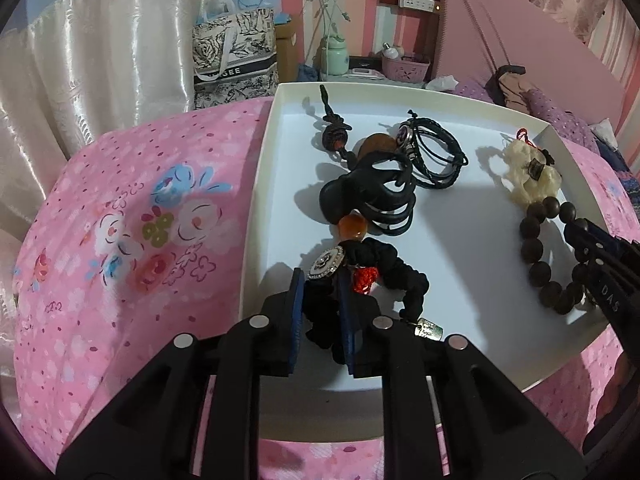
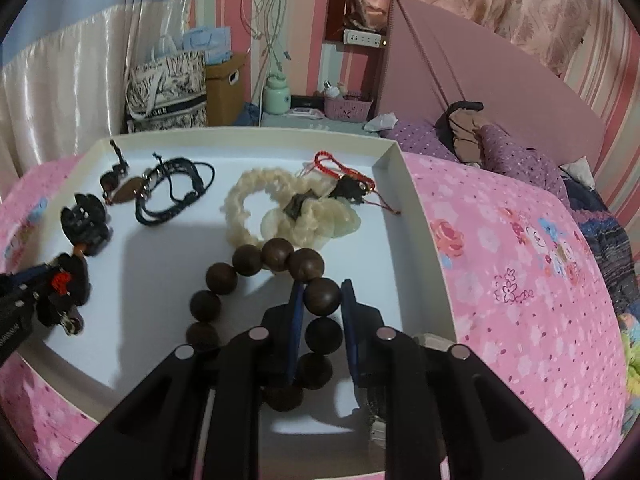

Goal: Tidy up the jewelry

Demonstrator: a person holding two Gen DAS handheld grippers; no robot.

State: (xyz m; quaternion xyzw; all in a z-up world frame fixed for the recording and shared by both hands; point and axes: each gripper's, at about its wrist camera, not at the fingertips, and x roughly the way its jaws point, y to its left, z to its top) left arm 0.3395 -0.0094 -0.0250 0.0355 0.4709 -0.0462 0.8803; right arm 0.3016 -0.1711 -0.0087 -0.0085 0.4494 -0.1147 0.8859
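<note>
Left tongs (image 1: 320,304) pinching black scrunchie (image 1: 384,272), right tongs (image 2: 322,312) clamping bead bracelet (image 2: 248,260), lower beads hidden

The shallow white cardboard tray (image 2: 416,216) looks matt and smooth; the dark brown wooden bead bracelet (image 2: 248,261) has a dull polish; the black ruffled cloth scrunchie (image 1: 400,272) looks soft and matt; the black plastic claw hair clip (image 1: 372,188) shines slightly; the pink floral bedsheet (image 1: 120,220) is cloth

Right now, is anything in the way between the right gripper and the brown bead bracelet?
No. The right gripper already has its fingers on either side of one bead of the brown bead bracelet in the white tray; nothing visible sits between them.
</note>
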